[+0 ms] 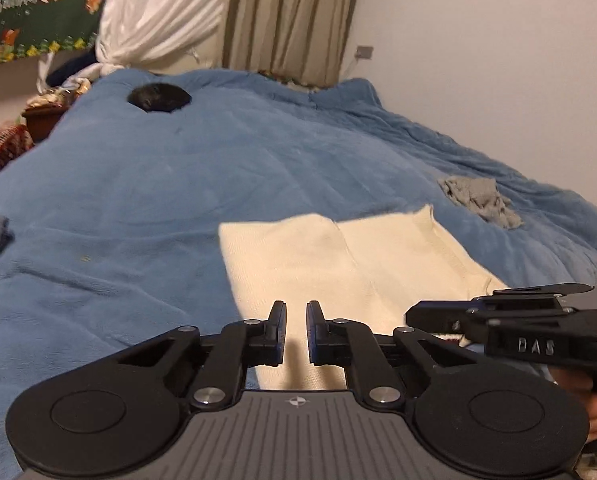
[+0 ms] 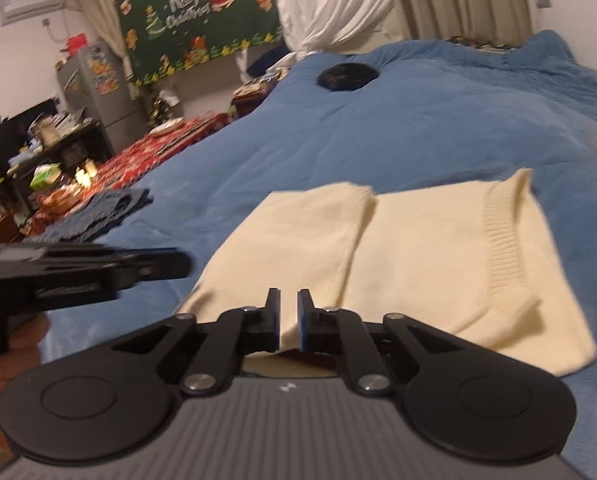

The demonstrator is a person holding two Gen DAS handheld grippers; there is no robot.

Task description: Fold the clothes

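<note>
On the blue bed [image 1: 218,184] the cream sweater [image 1: 310,264] lies partly folded, flat for the next fold, both tools nearly closed, pinching nothing: left tool [image 1: 296,316], right tool [image 2: 288,304].

Both wrist cameras look forward and downward along their fingers [image 1: 277,322], close above the blue bed [image 1: 158,184], sharing the cream garment [image 2: 418,260] ahead.

A cream knit sweater [image 2: 402,264] lies flat on the blue bed, folded into a rough rectangle; ribbed hem on its right side; a crease runs down its middle.
</note>
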